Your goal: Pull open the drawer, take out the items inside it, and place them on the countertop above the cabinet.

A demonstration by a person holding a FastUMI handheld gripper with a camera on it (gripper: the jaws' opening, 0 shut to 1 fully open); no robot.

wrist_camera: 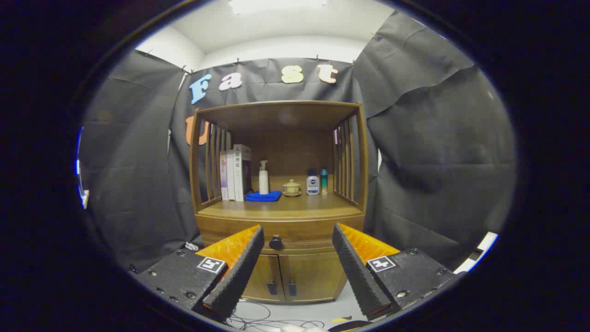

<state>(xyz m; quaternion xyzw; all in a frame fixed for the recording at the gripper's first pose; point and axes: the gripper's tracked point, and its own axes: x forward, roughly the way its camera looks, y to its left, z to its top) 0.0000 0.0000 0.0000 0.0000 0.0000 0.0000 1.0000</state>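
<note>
The gripper point(298, 249) stands wide, its 2 fingers holding nothing, ahead of the closed drawer's knob point(275, 242). Beyond, the countertop point(295, 208) carries books point(235, 172) at its left edge.

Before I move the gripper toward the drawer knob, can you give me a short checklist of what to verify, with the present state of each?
1. Gripper fingers apart: ok, nothing between them.
2. Drawer knob in sight, just ahead between the fingers: ok.
3. Drawer closed: ok, not yet pulled.
4. Free space on the countertop in front of the blue cloth: ok.
5. Items inside the drawer: cannot tell.
</note>
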